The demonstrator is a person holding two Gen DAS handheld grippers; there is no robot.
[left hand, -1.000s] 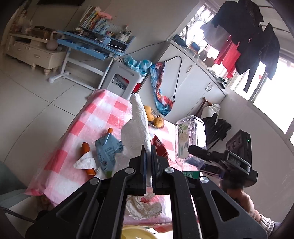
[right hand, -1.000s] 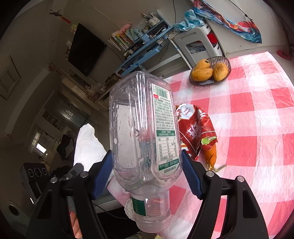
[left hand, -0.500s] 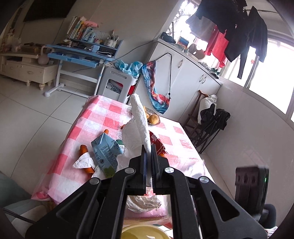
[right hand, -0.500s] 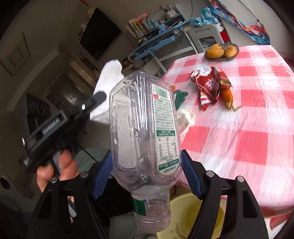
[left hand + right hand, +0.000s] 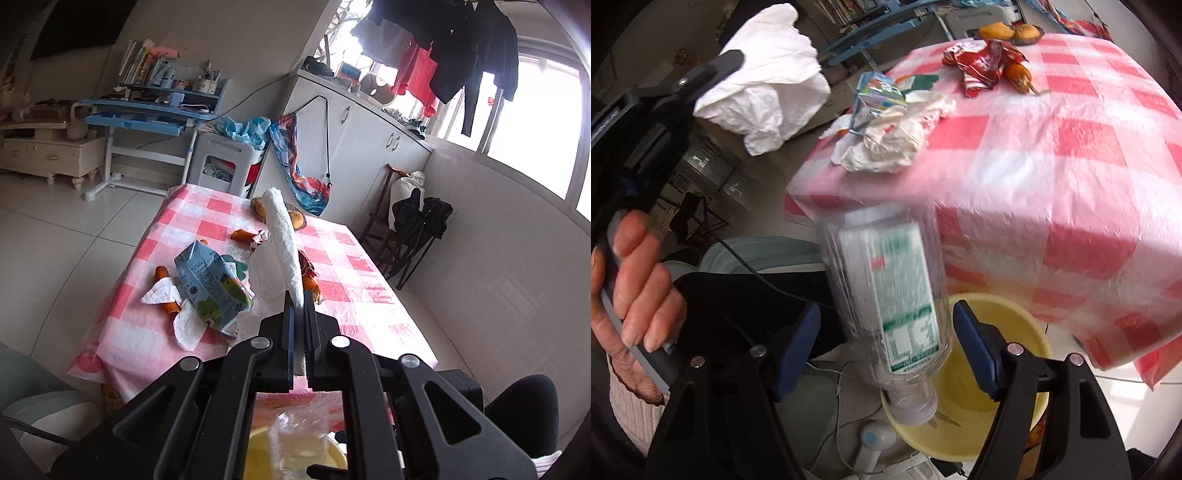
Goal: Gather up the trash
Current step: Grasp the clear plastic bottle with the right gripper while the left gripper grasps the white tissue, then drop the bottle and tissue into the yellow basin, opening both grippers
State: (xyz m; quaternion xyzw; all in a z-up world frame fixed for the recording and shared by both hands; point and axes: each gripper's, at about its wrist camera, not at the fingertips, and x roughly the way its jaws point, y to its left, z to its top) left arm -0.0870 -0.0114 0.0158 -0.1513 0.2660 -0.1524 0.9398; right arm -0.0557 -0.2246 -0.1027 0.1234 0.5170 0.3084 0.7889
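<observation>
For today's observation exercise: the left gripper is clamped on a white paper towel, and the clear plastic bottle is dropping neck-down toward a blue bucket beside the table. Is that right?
Not quite: the bucket is yellow, not blue, as the right wrist view shows. The rest stands: the left gripper is clamped on the white paper towel, and the clear plastic bottle drops neck-down between the right gripper's open jaws, beside the table.

We see the tabletop [image 5: 1071, 155] ahead, with the bucket [image 5: 1015, 332] on the floor below its near edge. The bottle [image 5: 886, 302] is neck down over the bucket, between the spread fingers of the right tool [image 5: 886, 350], touching neither. Left of it, the left tool [image 5: 299, 317] pinches a paper towel [image 5: 284, 236]. On the tabletop: carton [image 5: 210, 288] on crumpled tissues [image 5: 897, 136] near left, snack wrapper [image 5: 982, 62] behind, fruit bowl [image 5: 1012, 31] at the far edge.
</observation>
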